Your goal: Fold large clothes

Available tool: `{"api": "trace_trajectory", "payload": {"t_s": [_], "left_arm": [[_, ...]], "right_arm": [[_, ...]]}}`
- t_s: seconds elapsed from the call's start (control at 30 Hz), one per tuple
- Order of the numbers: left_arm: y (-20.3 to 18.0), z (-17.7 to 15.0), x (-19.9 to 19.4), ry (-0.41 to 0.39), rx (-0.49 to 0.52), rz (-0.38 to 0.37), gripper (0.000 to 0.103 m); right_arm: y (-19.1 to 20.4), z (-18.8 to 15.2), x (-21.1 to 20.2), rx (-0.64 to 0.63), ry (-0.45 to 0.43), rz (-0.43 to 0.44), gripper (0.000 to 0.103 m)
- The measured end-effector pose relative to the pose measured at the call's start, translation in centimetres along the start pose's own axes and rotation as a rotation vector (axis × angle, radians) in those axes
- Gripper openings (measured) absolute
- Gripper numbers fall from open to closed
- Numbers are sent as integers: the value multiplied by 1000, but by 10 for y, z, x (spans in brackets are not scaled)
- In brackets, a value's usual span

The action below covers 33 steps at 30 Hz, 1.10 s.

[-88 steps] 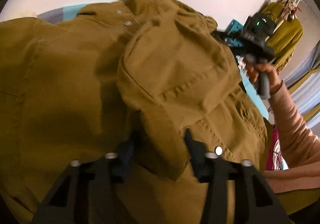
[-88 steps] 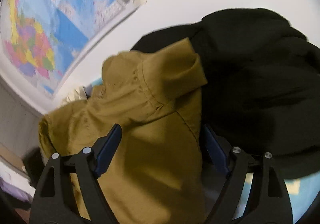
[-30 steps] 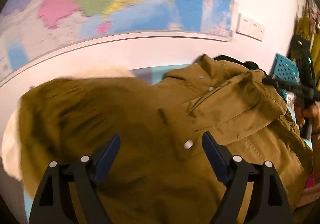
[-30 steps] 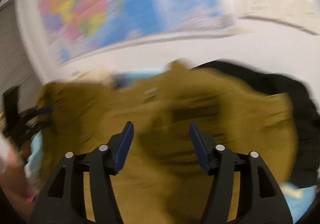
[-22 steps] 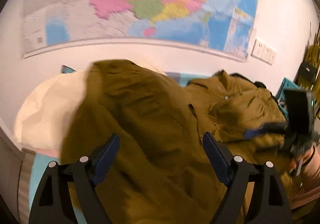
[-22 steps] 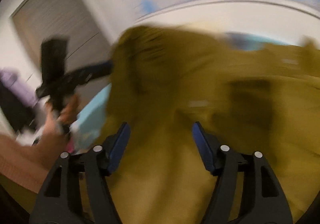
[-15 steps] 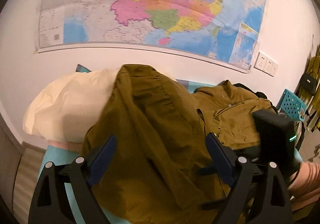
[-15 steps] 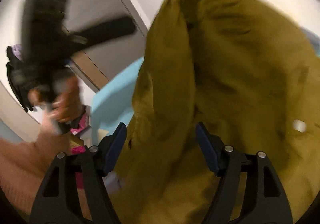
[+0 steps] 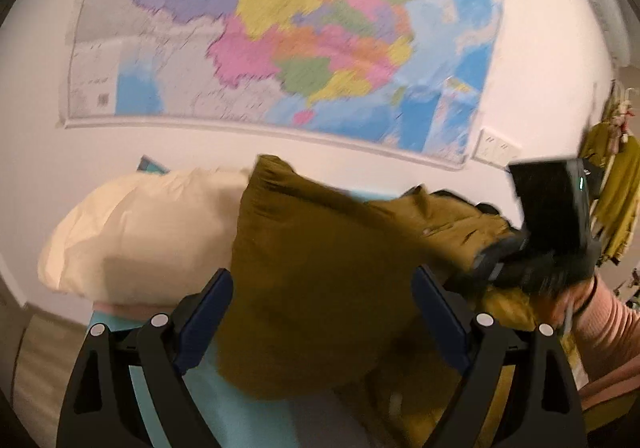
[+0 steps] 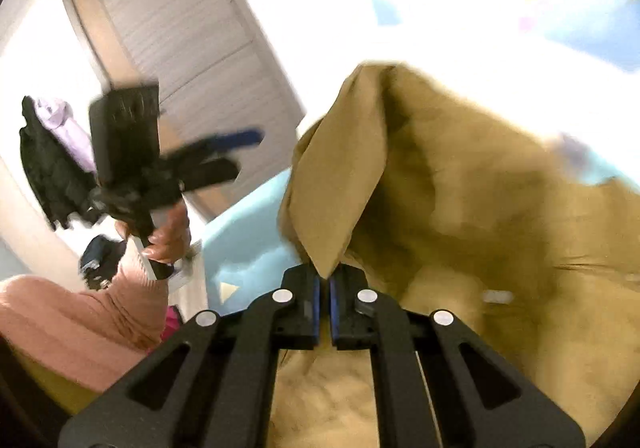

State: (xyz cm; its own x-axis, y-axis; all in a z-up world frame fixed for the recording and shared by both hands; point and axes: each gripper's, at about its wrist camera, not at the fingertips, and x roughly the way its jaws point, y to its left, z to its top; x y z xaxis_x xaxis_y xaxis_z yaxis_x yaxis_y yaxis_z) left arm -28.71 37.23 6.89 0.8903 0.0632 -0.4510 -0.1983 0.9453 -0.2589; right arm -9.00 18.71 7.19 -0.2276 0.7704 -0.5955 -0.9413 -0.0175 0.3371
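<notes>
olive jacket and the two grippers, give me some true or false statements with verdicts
1. The right gripper is shut on a fold of the olive jacket. True.
2. The left gripper is clamped on the jacket. False: its jaws stand wide open, with the cloth beyond them.
3. A cream pillow lies left of the jacket in the left wrist view. True.
4. The wall behind carries a mirror. False: it is a coloured map.
5. The jacket lies neatly folded flat. False: it is bunched and partly lifted.
</notes>
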Motion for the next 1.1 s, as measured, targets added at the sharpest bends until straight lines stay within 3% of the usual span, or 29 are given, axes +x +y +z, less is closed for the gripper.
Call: {"api": "trace_trajectory", "payload": {"t_s": [0.13,0.27,0.4,0.47,0.57,0.63,0.7,0.9,1.0,1.07,1.1], "left_arm": [[-19,10,4,-18,34,-54,87],[-42,16,34,35,74,-82,87],[-66,14,85,135,104,-66,87],[-79,10,114,194,138,-32,87],[-98,1,156,271,195,58,87],[-106,-3,178,303,225,109,87],[-107,-5,191,323,231,134,85],[-103,-11,215,353,249,234,85],[-97,-11,221,358,244,282,85],[-91,-14,227,368,241,327,82],[-89,-15,229,370,237,333,82]], "right_arm": [[-33,1,-92,38,-24,-190,4],[-70,-12,-148,108,17,-380,4],[-121,-37,-159,233,86,-498,5],[-153,-56,-154,324,116,-478,9],[-185,-85,-137,408,142,-492,24],[-198,-94,-136,441,115,-499,52],[-194,-93,-140,440,76,-492,65],[-168,-124,-200,353,-55,-491,88],[-148,-149,-206,297,-49,-501,89],[-144,-161,-201,275,-14,-541,82],[-147,-163,-196,291,1,-521,53]]}}
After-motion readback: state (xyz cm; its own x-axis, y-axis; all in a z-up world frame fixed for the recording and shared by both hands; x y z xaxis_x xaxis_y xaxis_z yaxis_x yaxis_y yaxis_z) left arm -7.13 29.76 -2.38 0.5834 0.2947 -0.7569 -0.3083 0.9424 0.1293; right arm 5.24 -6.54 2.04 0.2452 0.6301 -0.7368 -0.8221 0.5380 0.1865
